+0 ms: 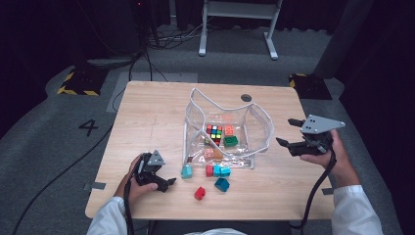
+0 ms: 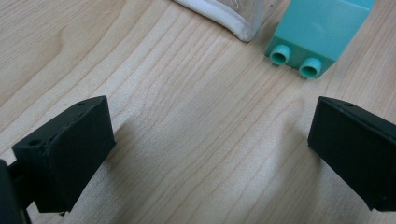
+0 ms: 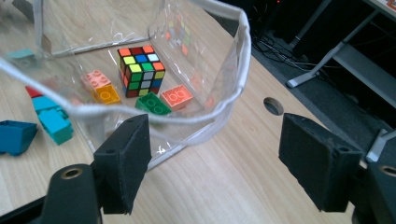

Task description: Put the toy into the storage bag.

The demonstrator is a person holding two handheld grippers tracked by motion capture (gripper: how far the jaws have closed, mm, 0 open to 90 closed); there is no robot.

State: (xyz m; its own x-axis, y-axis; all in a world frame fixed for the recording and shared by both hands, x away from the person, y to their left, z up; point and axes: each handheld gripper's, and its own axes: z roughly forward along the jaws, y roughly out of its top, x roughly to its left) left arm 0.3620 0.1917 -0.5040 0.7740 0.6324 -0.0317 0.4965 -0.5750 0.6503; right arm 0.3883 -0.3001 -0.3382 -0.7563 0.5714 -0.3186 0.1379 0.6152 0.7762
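A clear plastic bag (image 1: 249, 128) with a white rim stands open mid-table. Inside lie a Rubik's cube (image 1: 214, 132), a green brick (image 1: 231, 141) and an orange brick (image 1: 228, 130). The right gripper view shows the cube (image 3: 141, 70), green brick (image 3: 153, 103), orange brick (image 3: 176, 97) and pink and yellow bricks (image 3: 100, 86) through the bag wall. My right gripper (image 1: 288, 132) is open just right of the bag, its jaws (image 3: 215, 158) facing the rim. My left gripper (image 1: 167, 175) rests open near a mint brick (image 1: 186, 171), which lies on its side ahead of the jaws (image 2: 210, 135).
Loose bricks lie in front of the bag: a red one (image 1: 209, 170), cyan ones (image 1: 221, 171), a dark teal one (image 1: 221, 184) and another red one (image 1: 199, 193). A cable hole (image 1: 246, 98) sits behind the bag. The table's right edge is close to my right hand.
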